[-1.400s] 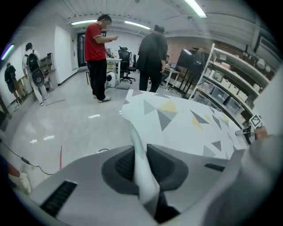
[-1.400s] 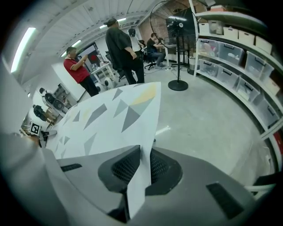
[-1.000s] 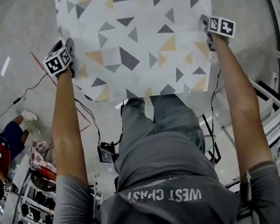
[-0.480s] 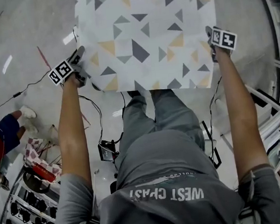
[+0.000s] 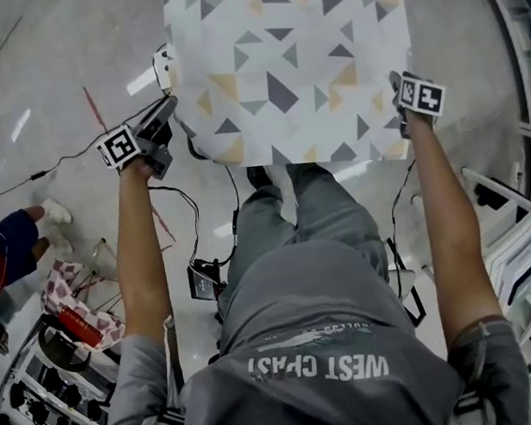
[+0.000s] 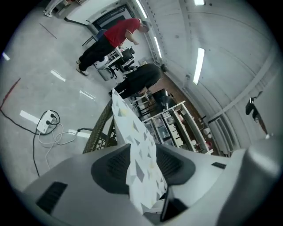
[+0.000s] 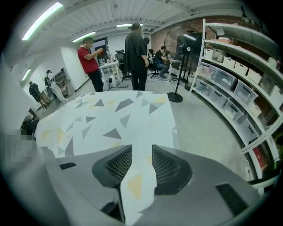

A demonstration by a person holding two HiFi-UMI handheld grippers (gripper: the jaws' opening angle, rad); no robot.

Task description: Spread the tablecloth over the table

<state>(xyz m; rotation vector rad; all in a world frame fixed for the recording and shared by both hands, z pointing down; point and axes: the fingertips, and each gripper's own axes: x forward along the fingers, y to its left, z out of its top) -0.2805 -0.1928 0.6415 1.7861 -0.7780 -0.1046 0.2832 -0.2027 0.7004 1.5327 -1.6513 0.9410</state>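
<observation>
We hold the tablecloth [image 5: 292, 62] stretched out flat in front of us, its white face with grey and yellow triangles turned up. It covers what is under it in the head view. Only in the left gripper view does a brown woven frame [image 6: 102, 128] show beneath its edge, so we cannot tell how much of the cloth rests on something.

The left gripper [image 5: 169, 106] takes the cloth at its left edge, close to the near left corner. In its own view the cloth [image 6: 132, 132] runs edge-on between the two dark pads [image 6: 112, 165], which close on it. The left gripper points almost level towards the cloth.

The right gripper [image 5: 398, 89] stands at the right edge, a little up from the near right corner, and points steeply down. Its jaws have just been closing. The cloth [image 7: 110, 119] fills the gap between the pads [image 7: 121, 165], a yellow triangle lying there, so they hold it.

The grey floor [image 5: 43, 70] lies around the cloth, with a cable [image 5: 71, 159] on it at the left.
</observation>
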